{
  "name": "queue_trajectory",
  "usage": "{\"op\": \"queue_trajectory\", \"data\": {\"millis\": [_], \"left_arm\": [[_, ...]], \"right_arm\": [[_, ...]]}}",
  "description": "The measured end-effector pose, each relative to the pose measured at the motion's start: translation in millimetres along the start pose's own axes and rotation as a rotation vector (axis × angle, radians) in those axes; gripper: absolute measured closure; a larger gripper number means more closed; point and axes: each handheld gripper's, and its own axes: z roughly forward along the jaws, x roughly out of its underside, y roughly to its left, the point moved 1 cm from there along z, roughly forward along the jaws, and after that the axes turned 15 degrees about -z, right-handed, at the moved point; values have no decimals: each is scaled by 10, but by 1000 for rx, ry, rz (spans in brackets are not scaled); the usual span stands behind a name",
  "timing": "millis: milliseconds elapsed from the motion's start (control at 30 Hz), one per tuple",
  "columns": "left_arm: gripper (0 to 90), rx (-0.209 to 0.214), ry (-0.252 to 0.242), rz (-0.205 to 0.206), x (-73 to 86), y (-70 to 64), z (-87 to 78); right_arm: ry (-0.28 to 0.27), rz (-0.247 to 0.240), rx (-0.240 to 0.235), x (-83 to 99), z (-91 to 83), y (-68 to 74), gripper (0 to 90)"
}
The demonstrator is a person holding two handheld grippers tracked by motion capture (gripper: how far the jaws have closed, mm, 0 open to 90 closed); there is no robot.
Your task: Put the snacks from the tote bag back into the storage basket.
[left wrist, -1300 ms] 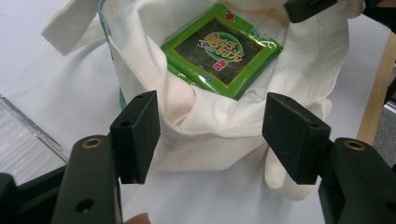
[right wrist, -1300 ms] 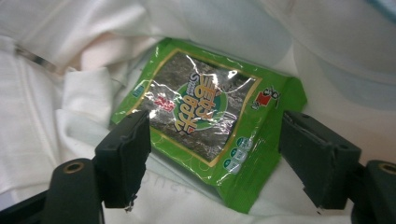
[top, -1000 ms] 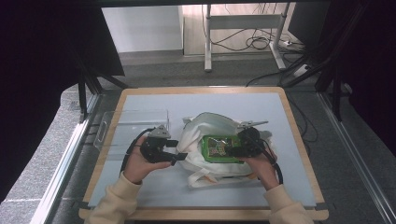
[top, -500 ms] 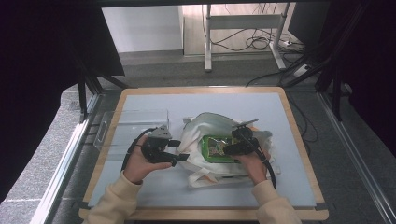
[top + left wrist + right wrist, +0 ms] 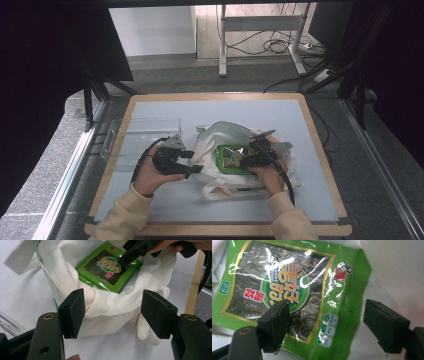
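Note:
A white cloth bag lies open on the table, and a green seaweed packet lies flat inside it. In the left gripper view the packet has a second green edge under it. My left gripper is open, its jaws standing either side of the bag's near rim. My right gripper is open over the packet: one jaw is above the printed face, the other above the white cloth. From above, the left gripper sits at the bag's left side and the right gripper inside its mouth.
A clear plastic tray lies on the table to the left of the left hand. The bag's handles trail toward the front edge. The table has a wooden border.
My right gripper has moved left, from the bag's right side to over the packet. The left gripper has stayed at the bag's left rim.

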Motion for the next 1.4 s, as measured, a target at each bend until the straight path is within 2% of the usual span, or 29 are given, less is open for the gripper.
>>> {"op": "queue_trajectory", "data": {"millis": [133,233,300,467,567,633,667,700,767,900,1067,1400], "left_arm": [[363,0,-2,-1,-1,3,-10],[363,0,-5,-5,1,-1,-7],[362,-1,-4,-6,1,-1,-8],[362,-2,-5,-2,-1,1,-12],[362,-2,-6,0,0,1,-14],[363,-2,-7,0,0,3,-13],[363,-3,-7,-6,0,4,-10],[362,-3,-7,-6,0,4,-10],[362,-1,-3,1,-5,0,-3],[362,-4,-2,-2,-1,4,9],[362,-4,-4,-4,1,6,1],[362,-8,-5,-9,2,33,-11]], "right_arm": [[-2,8,-3,12,27,-11,197],[-15,21,-47,20,42,-28,265],[-19,22,-56,24,44,-30,283],[-34,23,-92,32,31,-16,447],[-43,41,-140,34,26,-18,549],[-42,44,-142,35,21,-21,576],[-42,50,-144,34,4,-32,652],[-42,50,-144,34,4,-32,652],[-54,49,-155,51,-14,-48,754],[-74,56,-165,79,-33,-72,840],[-73,36,-162,82,-75,-59,859],[-136,-22,-168,113,-290,-86,870]]}}
